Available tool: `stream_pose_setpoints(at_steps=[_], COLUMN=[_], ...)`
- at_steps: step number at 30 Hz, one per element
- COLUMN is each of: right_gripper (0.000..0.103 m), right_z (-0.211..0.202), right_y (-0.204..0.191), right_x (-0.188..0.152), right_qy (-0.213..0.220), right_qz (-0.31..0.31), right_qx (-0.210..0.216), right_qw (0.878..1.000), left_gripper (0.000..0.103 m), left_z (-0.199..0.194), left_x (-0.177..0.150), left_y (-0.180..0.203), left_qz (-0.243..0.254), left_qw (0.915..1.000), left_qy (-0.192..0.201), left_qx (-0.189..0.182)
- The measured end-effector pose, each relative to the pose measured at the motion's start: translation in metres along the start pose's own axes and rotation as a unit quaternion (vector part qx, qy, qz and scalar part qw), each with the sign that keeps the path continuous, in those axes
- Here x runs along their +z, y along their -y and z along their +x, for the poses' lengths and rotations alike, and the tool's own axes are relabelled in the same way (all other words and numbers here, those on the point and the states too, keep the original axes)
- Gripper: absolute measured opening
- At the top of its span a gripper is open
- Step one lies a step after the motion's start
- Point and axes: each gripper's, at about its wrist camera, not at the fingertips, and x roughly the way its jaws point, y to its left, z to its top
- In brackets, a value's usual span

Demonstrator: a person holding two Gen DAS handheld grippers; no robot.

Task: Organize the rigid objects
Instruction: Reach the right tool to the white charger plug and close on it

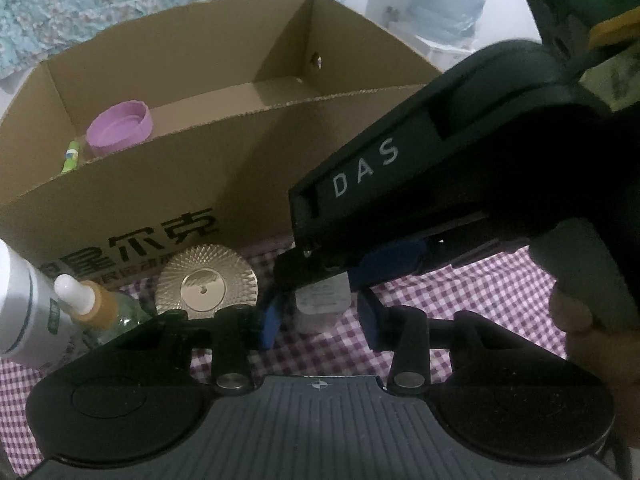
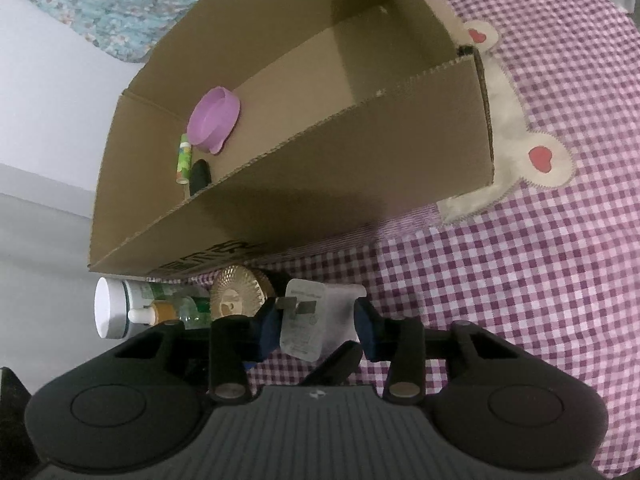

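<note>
A white plug adapter (image 2: 316, 320) with two metal prongs lies on the purple checked cloth (image 2: 520, 280). My right gripper (image 2: 317, 328) has its blue pads against both sides of the adapter. In the left wrist view the adapter (image 1: 322, 304) sits between the blue pads of my left gripper (image 1: 319, 322), with slivers of cloth showing on either side, so that gripper is open around it. The right gripper's black body (image 1: 420, 168) reaches in from the upper right, above the adapter. A gold faceted lid (image 1: 206, 288) stands just left of the adapter.
An open cardboard box (image 2: 320, 184) behind holds a purple cap (image 2: 214, 118), a green tube (image 2: 184, 158) and a black item (image 2: 199, 176). A white bottle (image 1: 20, 304) and a dropper bottle (image 1: 100, 308) lie at the left. A beige mat (image 2: 548, 160) pokes out under the box.
</note>
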Motion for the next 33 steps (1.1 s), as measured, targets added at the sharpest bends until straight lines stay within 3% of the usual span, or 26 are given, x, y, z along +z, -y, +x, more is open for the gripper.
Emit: stream_pose_setpoints(at_steps=[5, 19, 33], right_gripper=[0.043, 0.043, 0.043], right_z=[0.004, 0.001, -0.022], right_y=[0.003, 0.005, 0.006], right_x=[0.004, 0.001, -0.012], right_qy=[-0.009, -0.008, -0.001], right_qz=[0.010, 0.008, 0.010], right_qx=[0.006, 0.011, 0.027], right_qw=[1.000, 1.000, 1.000], left_gripper=[0.030, 0.029, 0.029], left_z=[0.009, 0.016, -0.008], left_x=[0.001, 0.001, -0.003], left_y=[0.001, 0.002, 0.013], left_qz=[-0.001, -0.001, 0.007], left_qw=[0.9999, 0.9997, 0.9998], left_qy=[-0.012, -0.020, -0.008], left_qx=[0.003, 0.013, 0.019])
